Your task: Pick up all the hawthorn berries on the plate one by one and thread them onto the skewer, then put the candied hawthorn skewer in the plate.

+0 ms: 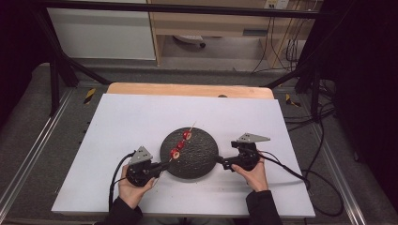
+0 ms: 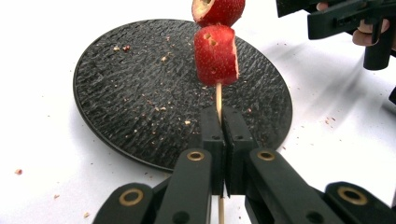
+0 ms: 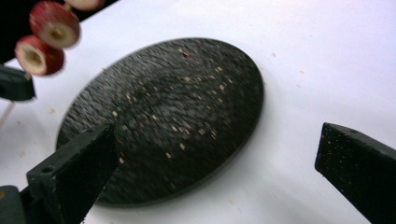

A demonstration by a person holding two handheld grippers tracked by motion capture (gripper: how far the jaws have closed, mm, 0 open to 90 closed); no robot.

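A thin wooden skewer (image 2: 218, 95) carries three red fruit slices (image 1: 180, 144) and hangs over the round black plate (image 1: 199, 161). My left gripper (image 1: 166, 164) is shut on the skewer's lower end, its jaws pressed together around the stick (image 2: 222, 116). The lowest slice (image 2: 215, 55) sits just above the jaws. My right gripper (image 1: 220, 162) is at the plate's right edge, open, with nothing between its wide-apart jaws (image 3: 215, 140). In the right gripper view the slices (image 3: 53, 23) appear at the top left, above the plate (image 3: 177, 107).
Crumbs of fruit dot the plate (image 2: 140, 93) and the white tabletop (image 1: 141, 122) around it. A wooden board edge (image 1: 187, 89) runs along the table's far side. Cables trail from both grippers toward the table's near edge and right side.
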